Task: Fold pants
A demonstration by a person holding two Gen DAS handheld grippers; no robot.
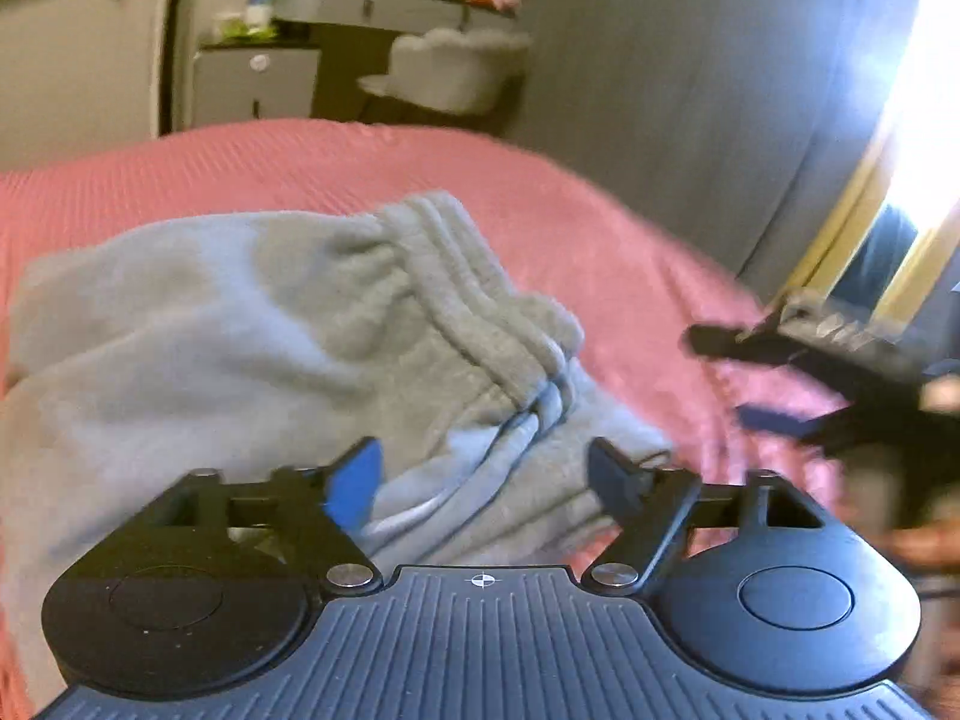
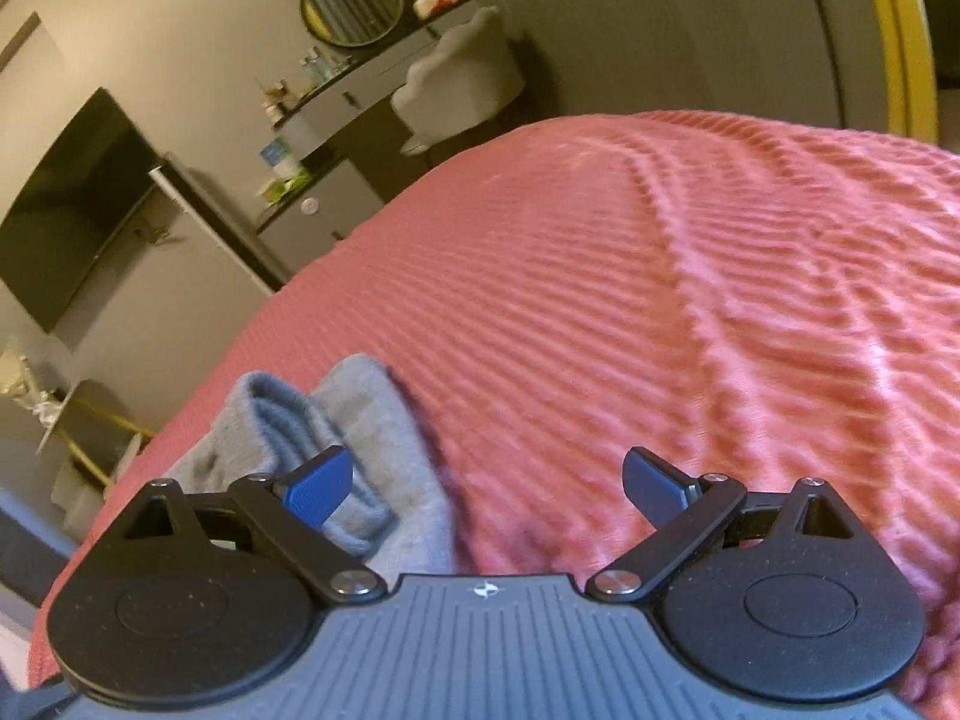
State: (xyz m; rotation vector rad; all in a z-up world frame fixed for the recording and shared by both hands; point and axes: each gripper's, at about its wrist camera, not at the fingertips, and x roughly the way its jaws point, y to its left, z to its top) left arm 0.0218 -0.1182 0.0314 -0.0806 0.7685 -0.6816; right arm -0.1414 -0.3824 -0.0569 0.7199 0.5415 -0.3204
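One pair of grey pants, bunched in a loose fold on one pink ribbed bedspread. Left gripper: jaws wide apart, nothing clamped; pants lie just ahead of and under both fingertips, elastic waistband ridge running diagonally away from the gap between them, pads not pressing the cloth. Two blue-padded fingers visible, left pad facing camera, right one seen edge-on. Right gripper: jaws also spread wide, empty. In the right wrist view a small part of the pants sits behind and past the left finger only; bare bedspread lies between the fingers and ahead of the right finger. In the left wrist view the right gripper shows blurred, off to the right of the left gripper's right finger, over the bedspread and apart from the pants. Background, beyond the fingertips: one round mirror, one white chair, one dark wall screen, one dresser with small items too blurred to count.
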